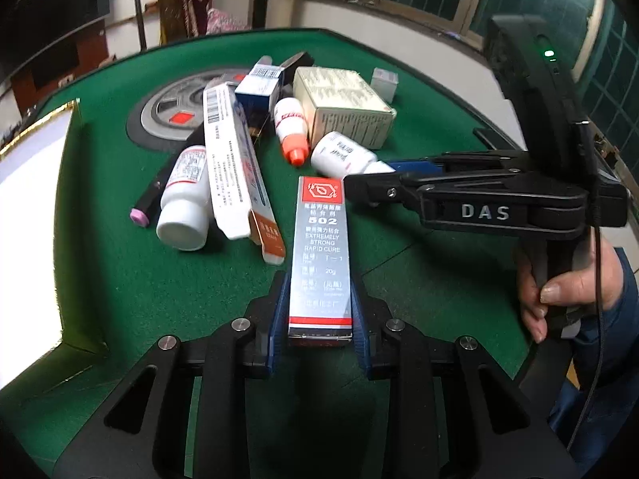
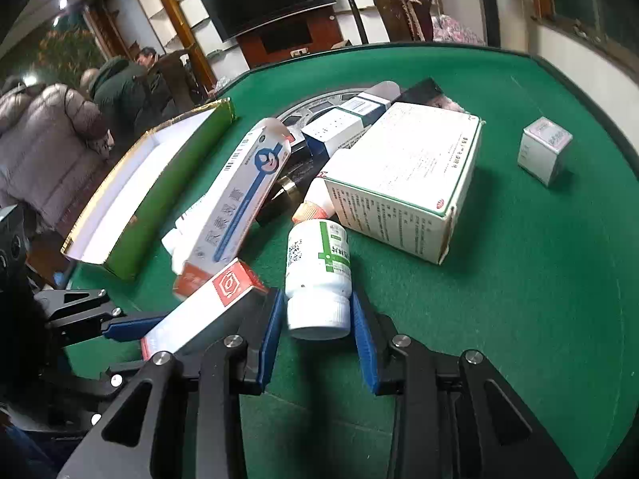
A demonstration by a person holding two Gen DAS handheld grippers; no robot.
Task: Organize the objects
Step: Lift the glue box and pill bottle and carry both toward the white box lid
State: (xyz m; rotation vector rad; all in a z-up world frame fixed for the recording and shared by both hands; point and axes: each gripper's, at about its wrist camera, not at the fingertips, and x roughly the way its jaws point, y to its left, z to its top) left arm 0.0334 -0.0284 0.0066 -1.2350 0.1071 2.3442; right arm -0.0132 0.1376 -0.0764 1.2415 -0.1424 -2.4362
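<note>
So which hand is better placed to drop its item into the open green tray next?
Probably left. The left gripper is clamped on the 502 glue box, and the green tray lies on its side. The right gripper holds the white bottle farther from it.

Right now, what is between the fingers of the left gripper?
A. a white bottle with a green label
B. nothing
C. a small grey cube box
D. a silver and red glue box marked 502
D: in the left wrist view the left gripper has its blue pads pressed on both sides of the 502 glue box.
</note>
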